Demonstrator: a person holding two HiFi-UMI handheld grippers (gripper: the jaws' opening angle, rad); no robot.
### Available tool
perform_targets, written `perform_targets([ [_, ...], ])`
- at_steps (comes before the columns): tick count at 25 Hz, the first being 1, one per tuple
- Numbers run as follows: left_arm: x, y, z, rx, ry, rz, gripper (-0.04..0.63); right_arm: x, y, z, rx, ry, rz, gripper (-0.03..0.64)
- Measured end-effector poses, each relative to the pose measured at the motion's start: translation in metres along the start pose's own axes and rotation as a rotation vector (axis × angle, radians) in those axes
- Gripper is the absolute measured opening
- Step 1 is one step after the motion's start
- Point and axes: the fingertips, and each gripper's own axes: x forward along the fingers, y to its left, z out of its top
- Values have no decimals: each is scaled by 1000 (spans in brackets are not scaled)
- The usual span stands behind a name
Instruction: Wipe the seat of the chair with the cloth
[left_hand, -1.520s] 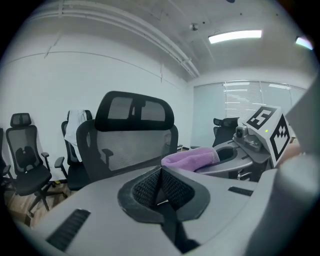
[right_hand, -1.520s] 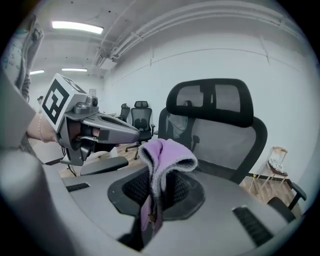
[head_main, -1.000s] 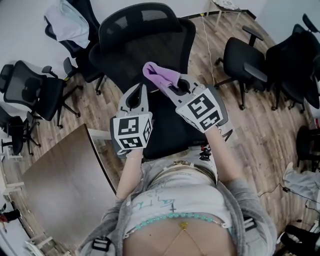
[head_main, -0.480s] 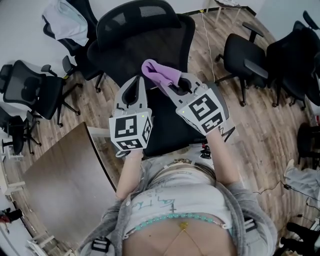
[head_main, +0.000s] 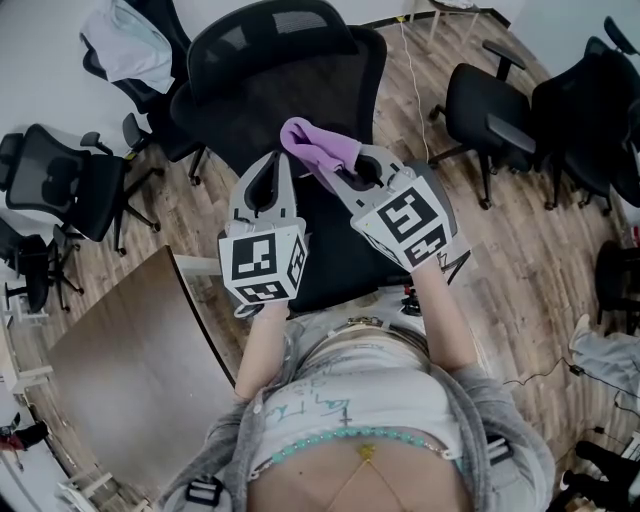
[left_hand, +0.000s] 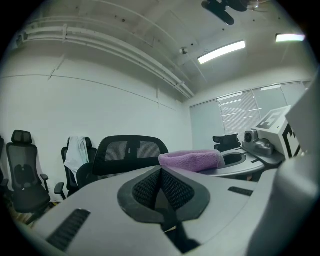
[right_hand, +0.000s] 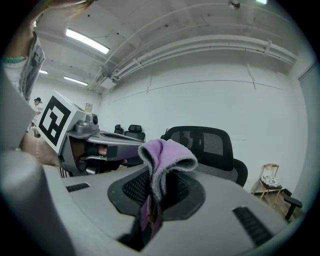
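The right gripper (head_main: 330, 172) has its fingers closed on a purple cloth (head_main: 318, 150), pinching it near its lower edge. The right gripper view shows the cloth (right_hand: 167, 155) rising from the pinch and folding over at the top into a rounded hood that droops to the left. From the head view its long axis runs up and to the left, away from the person, and its free folded end points toward the backrest of the black mesh chair (head_main: 280, 60). The fabric is thick and fuzzy, plain lilac with a paler grey edge along the fold. It is bunched into a short, thick roll rather than spread flat.

The cloth is held in the air over the rear of the chair's seat (head_main: 335, 260) and does not touch it.

The left gripper (head_main: 272, 168) hovers just beside the right one, on its left. Its own view shows its fingers (left_hand: 172, 187) pressed together with nothing between them. In that view the cloth (left_hand: 192, 160) appears past them as a nearly level roll with its rounded end to the left.

A brown table (head_main: 110, 370) stands at the person's left.
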Motion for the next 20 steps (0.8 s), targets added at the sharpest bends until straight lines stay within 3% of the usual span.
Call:
perform_targets([
  [20,4,-2,-8,-14,23,5,9,11,1,-10,21,19,24,46],
])
